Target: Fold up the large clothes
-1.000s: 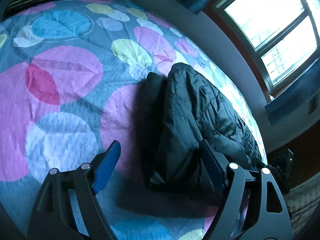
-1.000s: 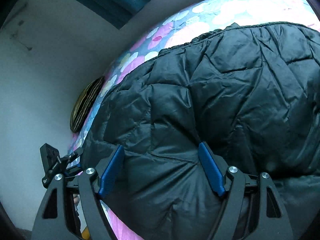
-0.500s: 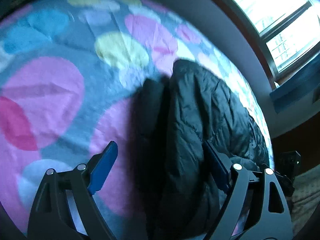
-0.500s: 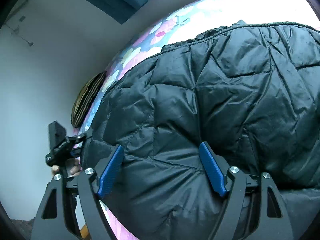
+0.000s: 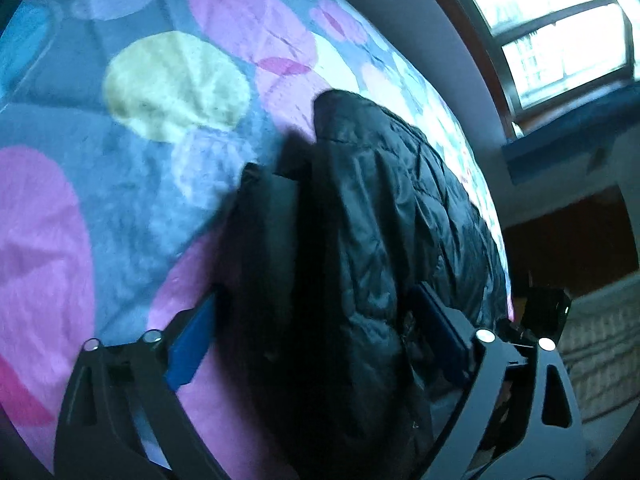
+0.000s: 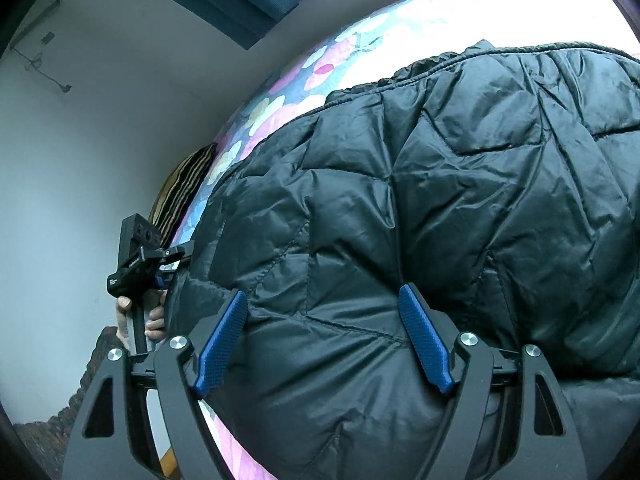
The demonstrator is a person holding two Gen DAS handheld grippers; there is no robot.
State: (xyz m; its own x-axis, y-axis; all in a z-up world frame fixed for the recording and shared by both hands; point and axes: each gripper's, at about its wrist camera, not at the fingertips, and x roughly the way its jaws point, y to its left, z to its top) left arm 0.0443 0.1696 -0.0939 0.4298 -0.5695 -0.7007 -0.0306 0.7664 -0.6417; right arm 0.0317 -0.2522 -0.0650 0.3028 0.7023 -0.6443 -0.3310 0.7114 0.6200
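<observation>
Both claws were over the black puffer jacket when you paused. Your left gripper had its jaws opening wide, straddling the folded edge of the jacket without pressing it. Your right gripper sat spread apart too, pads resting against the puffy top but clamping nothing that I could see. The jacket lay bundled on the spotted bedspread, its long axis running straight away from your left claw toward the window (so that hand looked nearer the end you'd fold next).
</observation>
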